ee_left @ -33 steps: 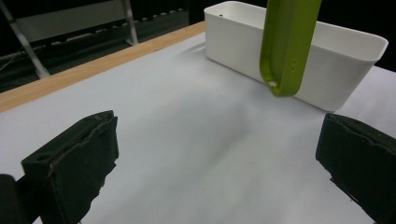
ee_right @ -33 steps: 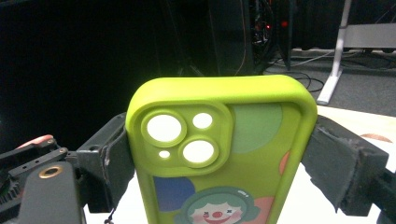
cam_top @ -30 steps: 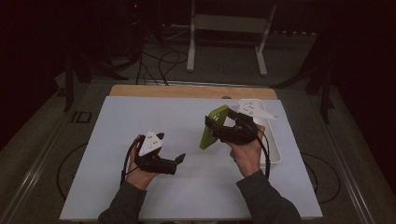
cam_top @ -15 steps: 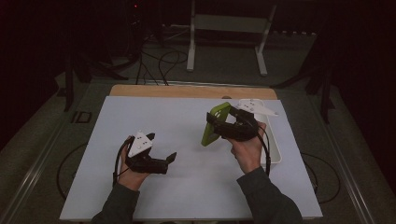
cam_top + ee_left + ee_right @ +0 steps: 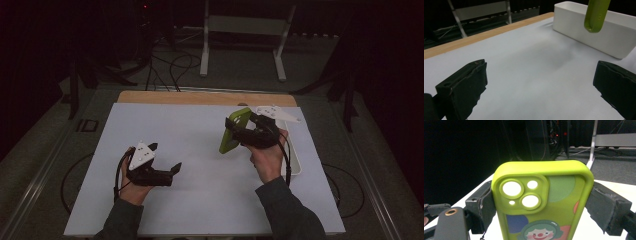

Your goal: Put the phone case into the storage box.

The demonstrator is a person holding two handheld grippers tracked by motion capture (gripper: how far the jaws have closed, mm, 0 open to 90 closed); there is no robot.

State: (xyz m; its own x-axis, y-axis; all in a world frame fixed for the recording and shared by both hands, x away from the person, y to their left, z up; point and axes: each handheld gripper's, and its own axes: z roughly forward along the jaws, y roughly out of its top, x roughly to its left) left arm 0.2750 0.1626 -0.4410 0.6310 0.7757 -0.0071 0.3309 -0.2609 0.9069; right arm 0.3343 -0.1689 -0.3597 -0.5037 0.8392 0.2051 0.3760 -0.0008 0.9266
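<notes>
Your left hand-held gripper (image 5: 167, 171) has drawn back, jaws wide and empty; the right hand-held gripper (image 5: 235, 131) alone clamps the case (image 5: 234, 131), free to place.

White tray (image 5: 599, 37) at white mat's (image 5: 200, 150) right edge; wooden strip (image 5: 200, 97) along far side.

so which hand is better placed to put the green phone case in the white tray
Right: its tool already grips the green phone case beside the white tray. The left tool sits open, farther off.
</notes>
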